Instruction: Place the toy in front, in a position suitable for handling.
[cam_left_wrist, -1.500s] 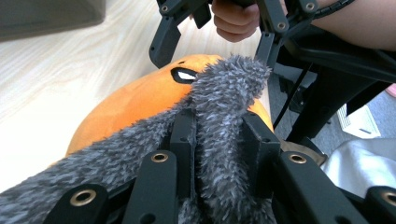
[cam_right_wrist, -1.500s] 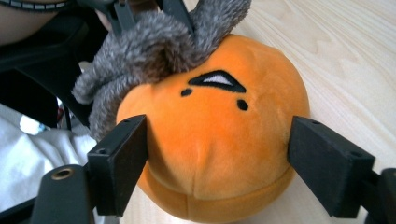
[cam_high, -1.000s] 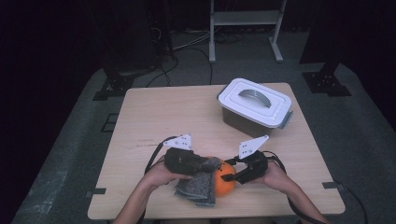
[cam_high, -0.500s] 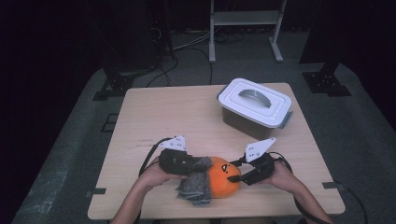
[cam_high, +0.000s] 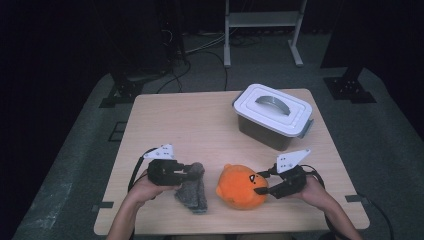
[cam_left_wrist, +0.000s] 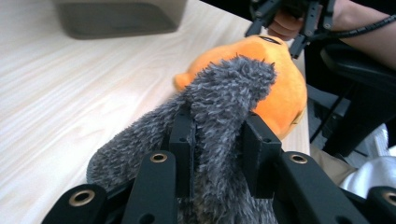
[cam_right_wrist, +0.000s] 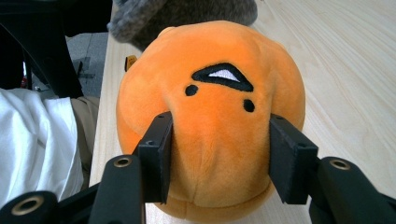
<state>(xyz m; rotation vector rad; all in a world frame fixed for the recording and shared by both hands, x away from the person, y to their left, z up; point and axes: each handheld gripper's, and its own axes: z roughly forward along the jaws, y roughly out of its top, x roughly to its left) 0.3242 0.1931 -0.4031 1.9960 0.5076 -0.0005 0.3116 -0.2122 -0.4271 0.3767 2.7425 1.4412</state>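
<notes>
Orange plush toy (cam_high: 241, 186) with black face markings — grey fuzzy sock (cam_high: 192, 192) — white-lidded box (cam_high: 274, 108).

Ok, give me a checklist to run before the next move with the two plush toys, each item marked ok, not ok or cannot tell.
1. Left hand-held gripper clamped on the grey plush: ok, pads press into the fur.
2. Right hand-held gripper gripping the orange plush: ok, pads dent both of its sides.
3. Toys apart: ok in the high view, a gap of table lies between them.
4. White lidded box ready to take a toy: not ok, its lid is on.
5. Orange plush lifted off the table: cannot tell.
</notes>
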